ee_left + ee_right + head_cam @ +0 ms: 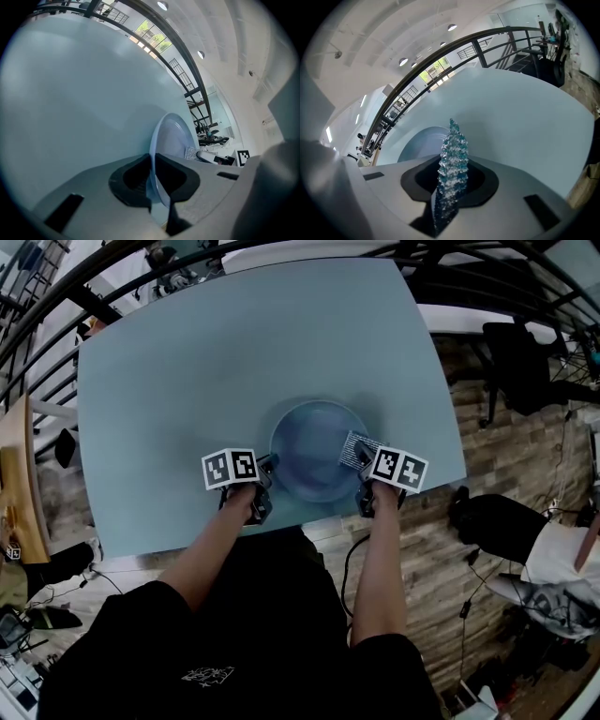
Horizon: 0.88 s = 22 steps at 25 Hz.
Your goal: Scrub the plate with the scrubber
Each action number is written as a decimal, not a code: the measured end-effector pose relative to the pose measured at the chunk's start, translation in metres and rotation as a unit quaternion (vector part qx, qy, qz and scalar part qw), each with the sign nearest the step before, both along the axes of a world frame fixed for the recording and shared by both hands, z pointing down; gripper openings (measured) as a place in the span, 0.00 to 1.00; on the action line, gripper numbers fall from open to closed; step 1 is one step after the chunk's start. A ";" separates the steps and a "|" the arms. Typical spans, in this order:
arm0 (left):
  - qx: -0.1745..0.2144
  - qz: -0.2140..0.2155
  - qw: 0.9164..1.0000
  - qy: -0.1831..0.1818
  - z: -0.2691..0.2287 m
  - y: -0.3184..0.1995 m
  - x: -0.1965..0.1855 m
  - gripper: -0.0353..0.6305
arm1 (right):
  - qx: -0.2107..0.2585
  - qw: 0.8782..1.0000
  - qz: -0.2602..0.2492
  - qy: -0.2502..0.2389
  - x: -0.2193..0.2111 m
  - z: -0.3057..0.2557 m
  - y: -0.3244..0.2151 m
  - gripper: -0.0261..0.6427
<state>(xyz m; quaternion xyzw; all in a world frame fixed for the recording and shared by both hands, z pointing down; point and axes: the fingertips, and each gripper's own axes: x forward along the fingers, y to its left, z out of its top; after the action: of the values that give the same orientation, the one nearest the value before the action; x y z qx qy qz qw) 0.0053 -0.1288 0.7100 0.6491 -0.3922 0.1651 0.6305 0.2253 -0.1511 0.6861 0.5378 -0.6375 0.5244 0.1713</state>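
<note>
While the plate [314,451] lies at mid-frame in the head view, close to the lower edge of the table [234,343], the left gripper [153,180] pinches its left rim, both pads pressed onto the thin edge. The right gripper [451,183] is clamped on the scrubber [359,450], a glittery teal-and-silver pad standing edge-on between its jaws. Seen from above, the scrubber sits over the plate's right side; whether it touches the surface cannot be told
</note>
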 end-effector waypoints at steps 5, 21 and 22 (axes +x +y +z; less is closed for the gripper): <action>0.002 -0.001 1.000 -0.002 0.000 0.000 0.000 0.12 | -0.006 1.000 -0.014 -0.001 -0.001 0.000 0.013 0.17; 0.022 0.012 1.000 -0.019 -0.001 0.002 0.001 0.12 | 0.000 0.998 -0.063 -0.025 -0.048 0.000 0.038 0.17; 0.024 0.015 0.999 -0.021 -0.002 0.002 0.001 0.12 | 0.002 0.998 -0.064 -0.027 -0.050 -0.002 0.038 0.17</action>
<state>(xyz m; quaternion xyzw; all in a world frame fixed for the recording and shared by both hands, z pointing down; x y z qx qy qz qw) 0.0064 -0.1273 0.7083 0.6664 -0.3994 0.1783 0.6038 0.1756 -0.1131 0.6843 0.4819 -0.6762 0.5255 0.1855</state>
